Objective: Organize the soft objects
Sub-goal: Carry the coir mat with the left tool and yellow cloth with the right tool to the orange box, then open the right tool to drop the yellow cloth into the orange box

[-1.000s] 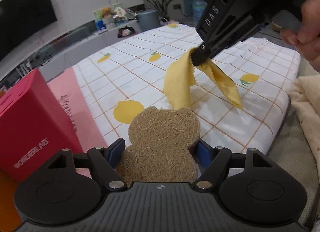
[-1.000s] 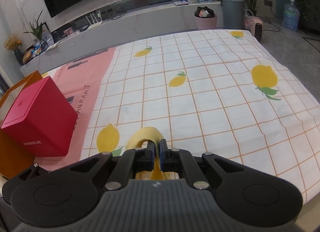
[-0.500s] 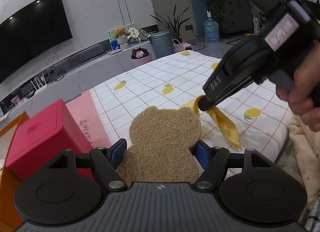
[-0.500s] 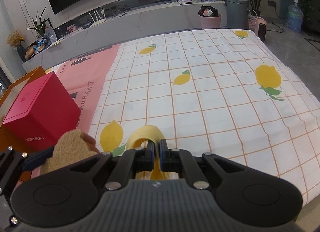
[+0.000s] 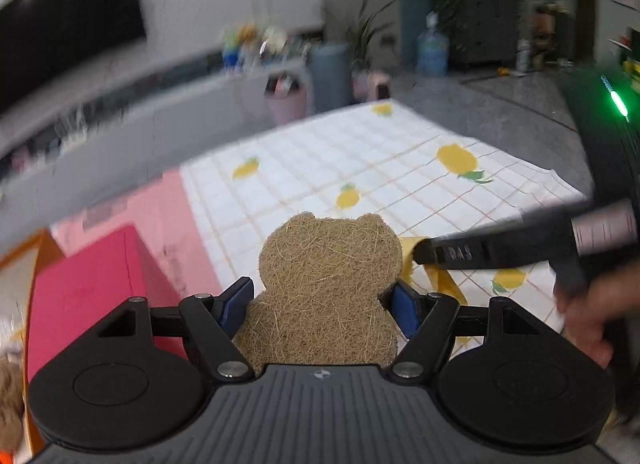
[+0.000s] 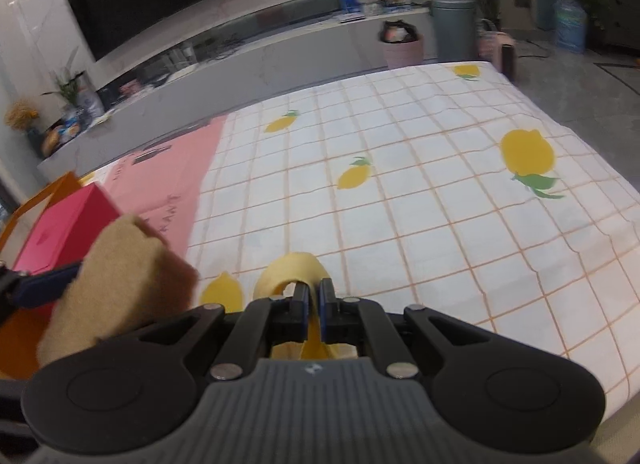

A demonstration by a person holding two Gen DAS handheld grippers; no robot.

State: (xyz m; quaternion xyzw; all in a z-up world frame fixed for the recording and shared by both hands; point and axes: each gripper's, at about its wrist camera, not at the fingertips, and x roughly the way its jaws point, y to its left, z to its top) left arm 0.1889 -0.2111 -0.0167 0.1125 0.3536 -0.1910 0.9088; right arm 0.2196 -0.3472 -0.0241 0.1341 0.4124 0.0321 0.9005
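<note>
A brown bear-shaped fibre pad stands upright between the blue pads of my left gripper, which is shut on its sides and holds it above the lemon-print cloth. In the right wrist view the same fibre pad shows blurred at the left. My right gripper is shut on a yellow cloth that loops up in front of its fingers. The left wrist view shows that right gripper from the side, with the yellow cloth hanging from its tip.
A red box sits at the left on the pink part of the cover, with an orange bag behind it. A hand holds the right tool. A pink bin and a grey bin stand past the far edge.
My left gripper has risen with the fibre pad, and its view now sits above the right gripper. The fibre pad has come into the right wrist view. The right gripper has stayed put.
</note>
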